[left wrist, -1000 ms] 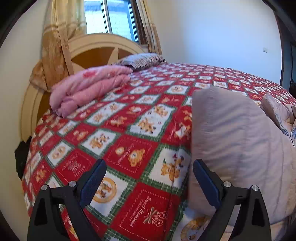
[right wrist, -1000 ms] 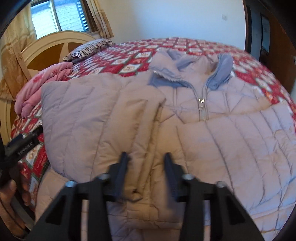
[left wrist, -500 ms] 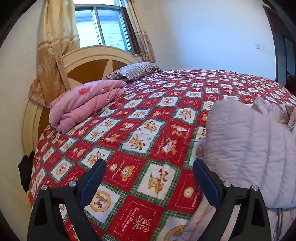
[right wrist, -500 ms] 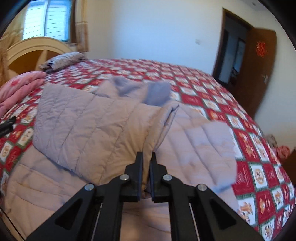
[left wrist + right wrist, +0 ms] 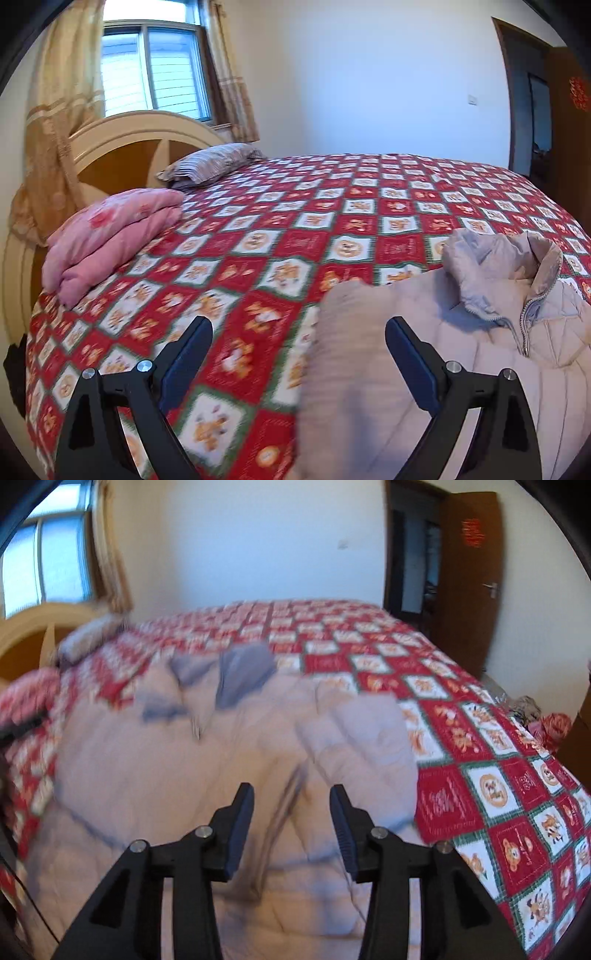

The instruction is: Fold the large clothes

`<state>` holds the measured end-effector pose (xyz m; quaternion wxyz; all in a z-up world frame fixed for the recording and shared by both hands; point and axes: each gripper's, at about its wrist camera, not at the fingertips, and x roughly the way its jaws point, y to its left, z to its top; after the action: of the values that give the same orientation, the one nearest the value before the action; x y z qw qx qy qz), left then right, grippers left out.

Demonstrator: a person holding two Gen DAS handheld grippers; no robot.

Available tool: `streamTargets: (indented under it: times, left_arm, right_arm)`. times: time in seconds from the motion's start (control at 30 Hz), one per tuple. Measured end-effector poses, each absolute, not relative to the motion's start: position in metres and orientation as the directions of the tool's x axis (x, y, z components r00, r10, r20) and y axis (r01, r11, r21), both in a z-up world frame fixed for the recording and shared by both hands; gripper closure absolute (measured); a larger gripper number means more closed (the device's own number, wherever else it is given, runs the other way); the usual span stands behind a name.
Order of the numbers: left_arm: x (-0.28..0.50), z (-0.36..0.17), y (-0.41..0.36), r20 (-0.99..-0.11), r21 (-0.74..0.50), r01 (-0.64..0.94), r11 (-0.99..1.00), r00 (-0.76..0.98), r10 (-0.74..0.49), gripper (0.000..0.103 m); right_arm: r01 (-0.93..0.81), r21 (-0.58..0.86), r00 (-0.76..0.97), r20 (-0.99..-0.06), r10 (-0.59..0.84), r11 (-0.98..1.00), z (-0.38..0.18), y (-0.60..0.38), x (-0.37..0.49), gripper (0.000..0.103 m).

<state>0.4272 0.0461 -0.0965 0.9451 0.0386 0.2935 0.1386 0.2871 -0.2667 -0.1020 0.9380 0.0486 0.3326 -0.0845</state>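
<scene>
The right gripper (image 5: 291, 805) hangs over the jacket (image 5: 207, 775); its jaws have just been opening and now stand apart, gripping nothing, with padded fabric below the gap. The left gripper (image 5: 299, 339) is spread wide and empty, the jacket's (image 5: 424, 350) folded edge under its right finger and bare quilt (image 5: 240, 258) under its left. The jacket lies flat on the bed, collar (image 5: 495, 266) and zip beyond the grippers. Farther left of the left gripper lie a folded pink blanket (image 5: 110, 236), then a striped pillow (image 5: 210, 164) against the headboard (image 5: 122, 147).
</scene>
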Motion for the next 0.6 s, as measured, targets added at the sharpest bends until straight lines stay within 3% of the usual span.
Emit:
streamTargets:
  times: [0.2,0.37,0.6]
  left_arm:
    - [0.471,-0.154,0.027,-0.635,0.239,-0.202,0.95,0.708,0.311,0.008]
    - [0.475,-0.184,0.026,-0.678,0.241,-0.188,0.952,0.67,0.303,0.008]
    - [0.478,-0.198,0.025,-0.702,0.216,-0.171,0.961,0.657,0.275,0.007]
  right_arm:
    - [0.105,0.134,0.774,-0.633,0.004,0.985,-0.115,-0.251,0.339,0.057]
    - [0.094,0.091,0.704,-0.711,-0.001,0.991,-0.166,-0.236,0.367,0.061]
    - [0.092,0.05,0.7,-0.713,-0.029,0.994,-0.187,-0.235,0.357,0.062]
